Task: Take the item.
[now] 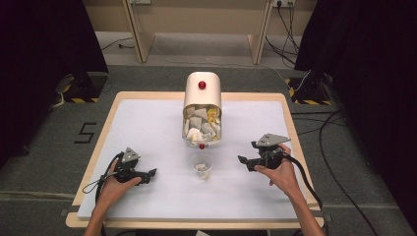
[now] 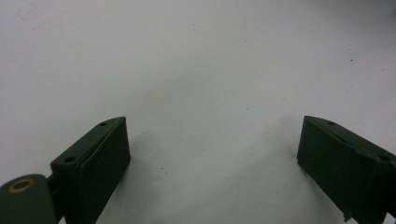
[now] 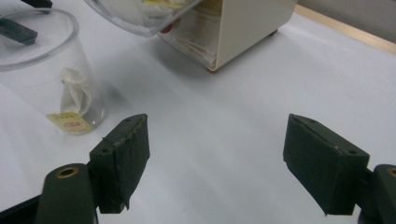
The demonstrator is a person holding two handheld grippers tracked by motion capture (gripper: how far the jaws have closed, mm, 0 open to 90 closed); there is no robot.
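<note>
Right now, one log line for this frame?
left tongs: open, empty, on mat | right tongs: open, empty | clear cup: upright, one tea bag inside | tea bag dispenser: lid open, behind cup

White-covered table [image 1: 147, 118] bearing cream dispenser [image 1: 202, 105], clear cup [image 1: 202, 167].

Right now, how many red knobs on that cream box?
2. One red knob sits on top of the cream box; the other red knob is on its open clear door, facing the cup. More could be hidden.
</note>
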